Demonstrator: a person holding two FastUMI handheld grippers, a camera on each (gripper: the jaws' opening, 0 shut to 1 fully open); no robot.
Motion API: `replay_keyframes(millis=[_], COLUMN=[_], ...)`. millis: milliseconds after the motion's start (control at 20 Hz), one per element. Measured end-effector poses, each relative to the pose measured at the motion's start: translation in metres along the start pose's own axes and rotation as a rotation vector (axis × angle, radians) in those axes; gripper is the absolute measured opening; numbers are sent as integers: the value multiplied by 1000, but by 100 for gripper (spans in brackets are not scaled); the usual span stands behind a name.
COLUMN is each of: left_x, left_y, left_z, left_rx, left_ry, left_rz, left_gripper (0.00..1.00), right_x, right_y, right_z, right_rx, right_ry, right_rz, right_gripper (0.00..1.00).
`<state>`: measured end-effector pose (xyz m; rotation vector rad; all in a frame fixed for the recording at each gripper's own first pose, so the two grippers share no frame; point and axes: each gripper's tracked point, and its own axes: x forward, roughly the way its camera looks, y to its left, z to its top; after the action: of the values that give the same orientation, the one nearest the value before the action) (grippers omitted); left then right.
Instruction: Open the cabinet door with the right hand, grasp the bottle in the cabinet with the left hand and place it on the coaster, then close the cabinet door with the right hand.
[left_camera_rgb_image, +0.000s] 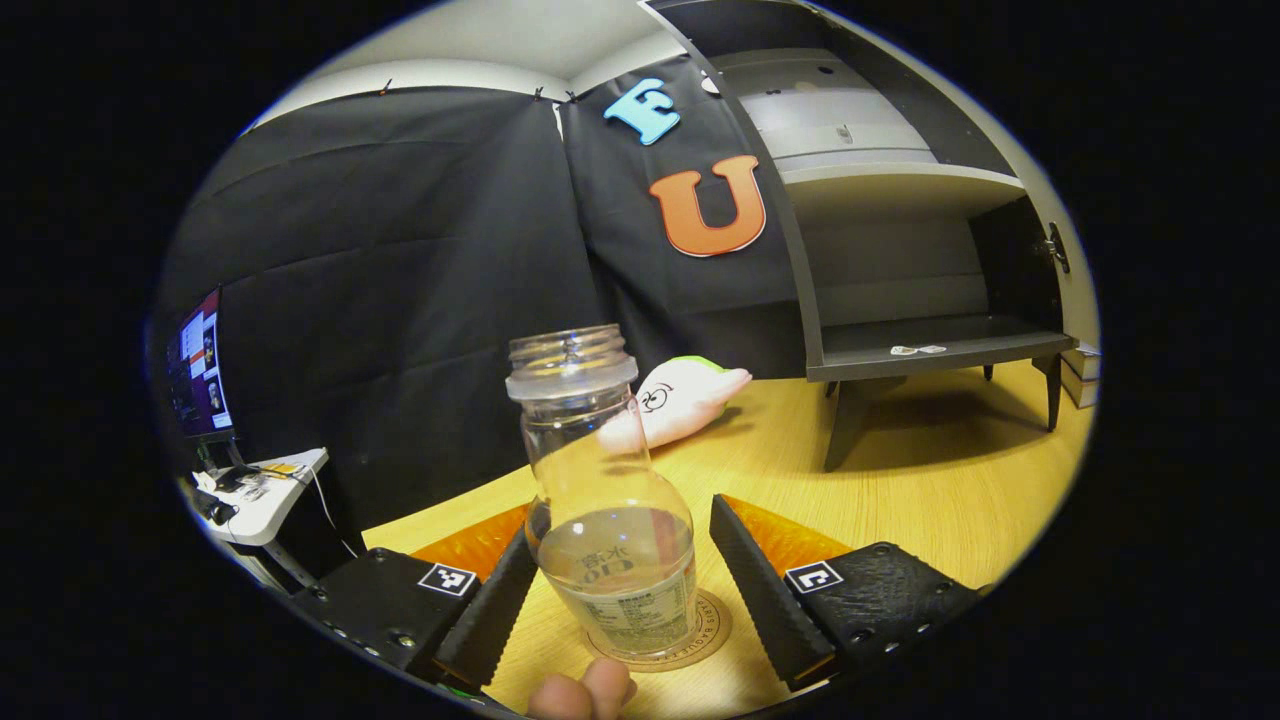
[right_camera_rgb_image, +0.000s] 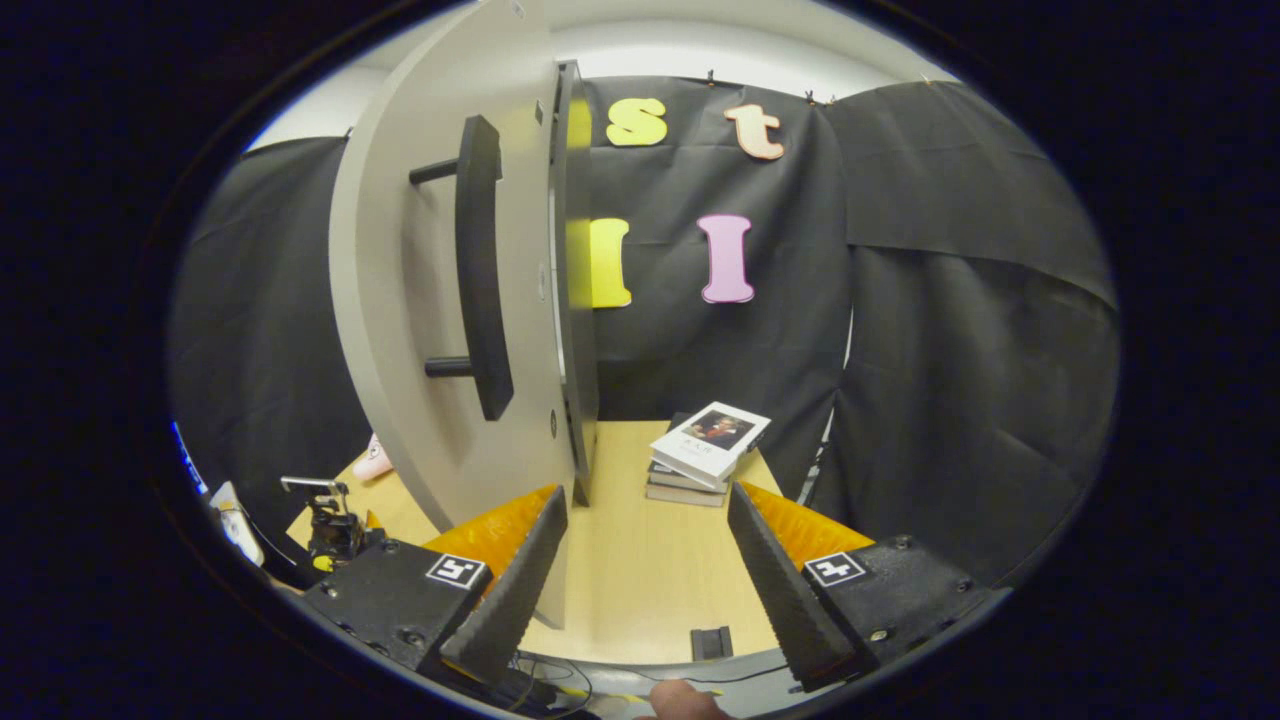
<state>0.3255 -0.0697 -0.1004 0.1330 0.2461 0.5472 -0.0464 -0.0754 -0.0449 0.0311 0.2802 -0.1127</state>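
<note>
Item, progress: the clear, capless glass bottle (left_camera_rgb_image: 605, 500) with a little liquid is standing upright on the round brown coaster (left_camera_rgb_image: 712, 630) at the near edge of the yellow wooden table (left_camera_rgb_image: 930, 490), so placing appears done. The left gripper (left_camera_rgb_image: 618, 590) is flanking it, fingers spread wide, apparently touching nothing. The grey cabinet (left_camera_rgb_image: 900, 270) is standing open and bare. The right gripper (right_camera_rgb_image: 640, 570), jaws wide and empty, is facing the open grey door (right_camera_rgb_image: 400, 300) near its black bar handle (right_camera_rgb_image: 480, 270); closing is remaining.
</note>
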Motion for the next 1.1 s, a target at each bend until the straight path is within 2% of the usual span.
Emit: replay_keyframes(millis=[100, 400, 450, 600, 800, 950, 1100], left_x=[-1, -9, -11, -30, -66, -92, -106], left_y=[3, 9, 11, 14, 30, 42, 13], left_z=[8, 32, 37, 56, 131, 214, 283], left_rx=[-9, -8, -11, -53, -87, -94, -124], left_ry=[-19, -75, -77, -53, -147, -267, -342], left_rz=[3, 12, 11, 2, -22, -51, -188], left_gripper=[96, 96, 96, 97, 96, 96, 96], right_x=[3, 11, 12, 17, 24, 26, 25], right_y=[-1, 1, 3, 6, 5, 0, -9], right_z=[-2, -4, -5, -8, -2, 6, 23], right_rx=[0, -34, -37, -26, -8, 36, 100], right_ry=[7, 12, 10, 13, -21, -63, -114], right_rz=[0, 10, 15, 35, 50, 54, 63], right_gripper=[98, 100, 98, 100, 100, 100, 100])
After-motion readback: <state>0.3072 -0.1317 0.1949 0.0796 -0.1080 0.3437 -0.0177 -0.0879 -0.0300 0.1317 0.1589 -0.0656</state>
